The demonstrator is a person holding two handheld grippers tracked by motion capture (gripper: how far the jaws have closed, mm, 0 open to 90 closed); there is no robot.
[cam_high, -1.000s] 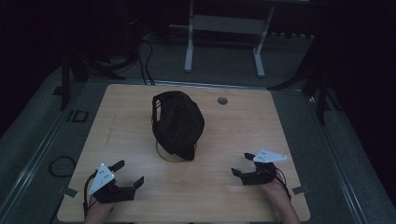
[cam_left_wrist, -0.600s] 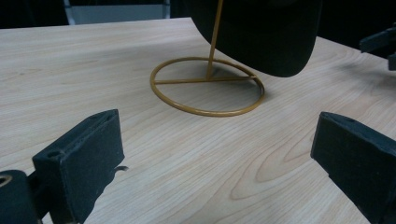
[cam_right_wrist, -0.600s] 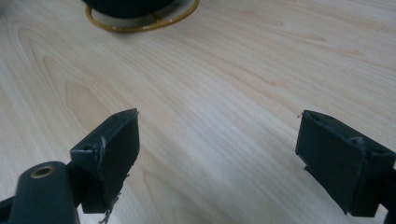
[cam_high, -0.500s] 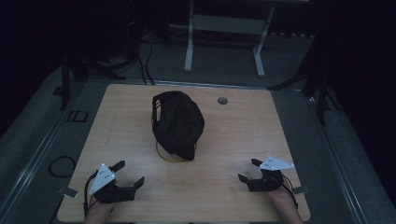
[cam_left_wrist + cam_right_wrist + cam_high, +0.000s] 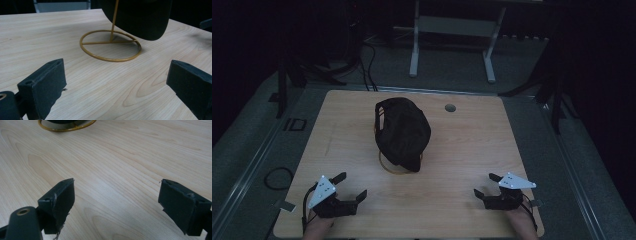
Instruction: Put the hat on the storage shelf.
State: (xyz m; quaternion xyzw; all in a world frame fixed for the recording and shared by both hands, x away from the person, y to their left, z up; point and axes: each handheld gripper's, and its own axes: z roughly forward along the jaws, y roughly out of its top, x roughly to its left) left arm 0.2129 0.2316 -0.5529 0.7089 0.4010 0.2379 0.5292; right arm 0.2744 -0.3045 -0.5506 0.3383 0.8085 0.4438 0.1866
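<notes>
Nothing is gripped yet. The left gripper (image 5: 348,189) rests low over the table (image 5: 462,150) at its near left corner with the jaws spread wide and empty; the right gripper (image 5: 488,186) sits at the near right corner, jaws likewise parted with only bare wood between them.

The work in hand looks to be the black cap (image 5: 403,131) that hangs on a gold wire stand (image 5: 388,166) in the middle of the table. In the left gripper view the stand's ring base (image 5: 110,45) lies straight ahead of the jaws, a little beyond their tips and centred in the gap, with its thin upright post rising into the cap's dark underside (image 5: 140,17), which hangs forward and to the right of the opening. In the right gripper view a short arc of the ring (image 5: 66,127) shows far ahead and off toward the left jaw — well apart from the tips.

So the job seems to be at its very start. The cap sits on the stand, draped over the post, touched by neither gripper. Everything is left, as far as I can judge: close in on the cap, take hold of its brim or crown with one pair of jaws — perhaps steady the ring with the other — and lift it clear of the post. The left gripper is the better lined up for that reach; the right would need to swing inward first.
</notes>
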